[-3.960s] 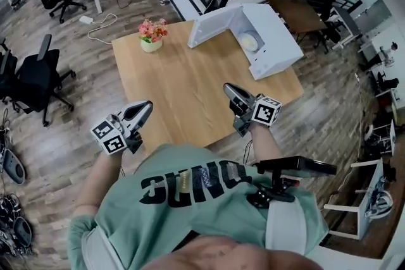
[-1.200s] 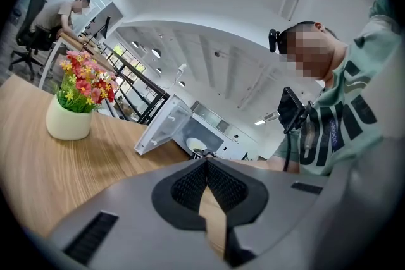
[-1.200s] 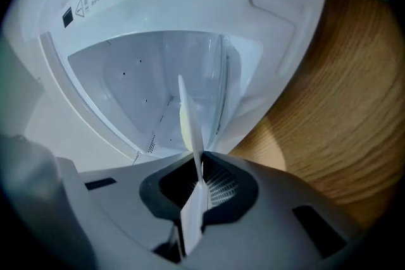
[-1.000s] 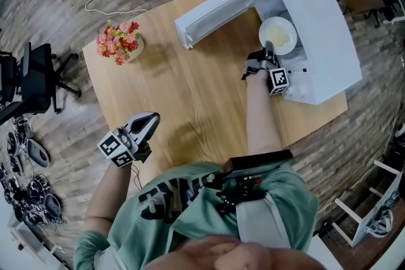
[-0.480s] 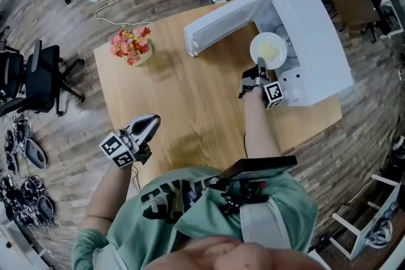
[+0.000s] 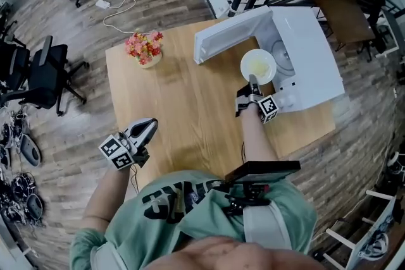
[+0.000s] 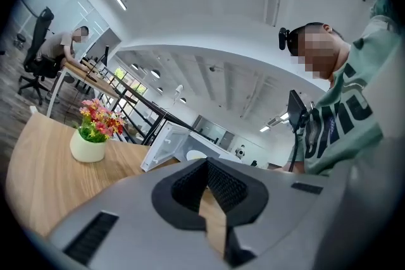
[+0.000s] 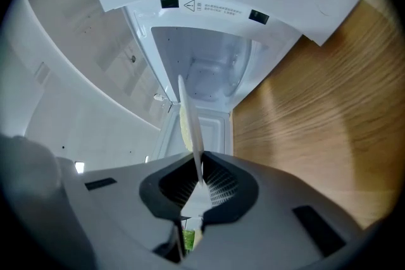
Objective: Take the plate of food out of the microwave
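Pulled back toward the person since a second ago, the right gripper has drawn the plate out of the microwave. Earlier the plate sat in the mouth of the cavity. Now it hangs in front of the opening, over the worktop and beside the swung-open door. In the right gripper view its fingers are clamped on the plate's near rim. The plate shows edge-on there, with the empty white cavity well beyond it. Pale yellow food lies on the plate.

Over the same second the left gripper keeps much the same place, at the worktop's near left edge and well apart from the plate. Its fingers are closed, tips together, with nothing between them. A pot of pink flowers stands near the far left corner, left of the door.
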